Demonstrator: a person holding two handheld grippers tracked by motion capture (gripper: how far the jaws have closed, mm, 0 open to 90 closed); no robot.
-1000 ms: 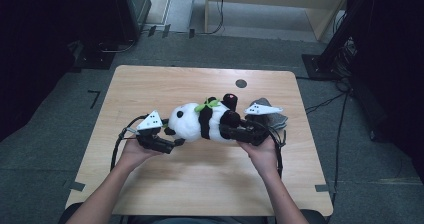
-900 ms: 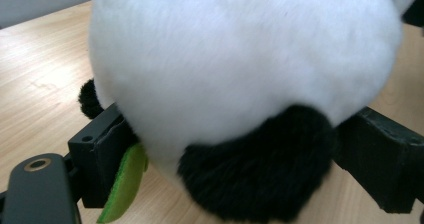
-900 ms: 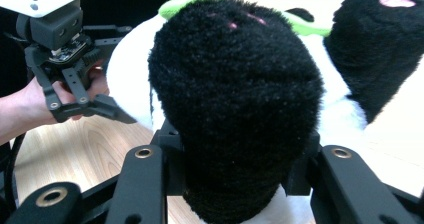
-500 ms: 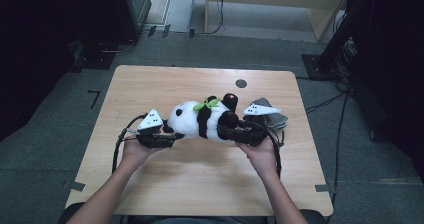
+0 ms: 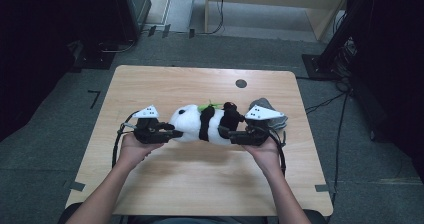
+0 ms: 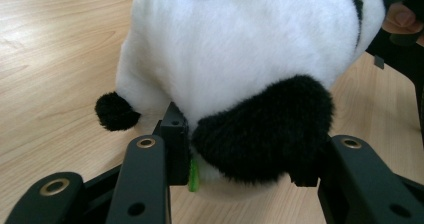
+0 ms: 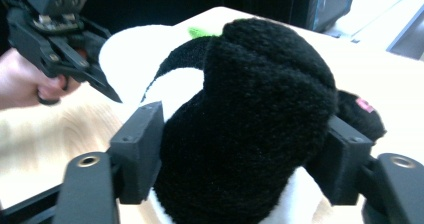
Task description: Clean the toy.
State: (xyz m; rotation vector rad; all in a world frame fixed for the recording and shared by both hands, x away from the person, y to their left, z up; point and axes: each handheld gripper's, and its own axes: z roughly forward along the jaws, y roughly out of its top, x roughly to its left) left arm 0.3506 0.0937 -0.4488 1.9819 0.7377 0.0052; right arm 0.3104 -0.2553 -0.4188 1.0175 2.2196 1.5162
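Left gripper (image 5: pixel 167 133) fingers just closing, right gripper (image 5: pixel 226 132) fingers just opening, facing inward

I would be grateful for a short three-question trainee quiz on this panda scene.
1. True or false: the panda stands upright on the table.
2. What lies behind the right gripper? A. a grey cloth B. a red cup C. a book
3. Which gripper is at the panda's white head end?

Key:
1. False; it lies down.
2. A.
3. The left gripper. Its jaws have just been closing on a black part of the panda. The right gripper's jaws have just been opening, with a black limb between them.
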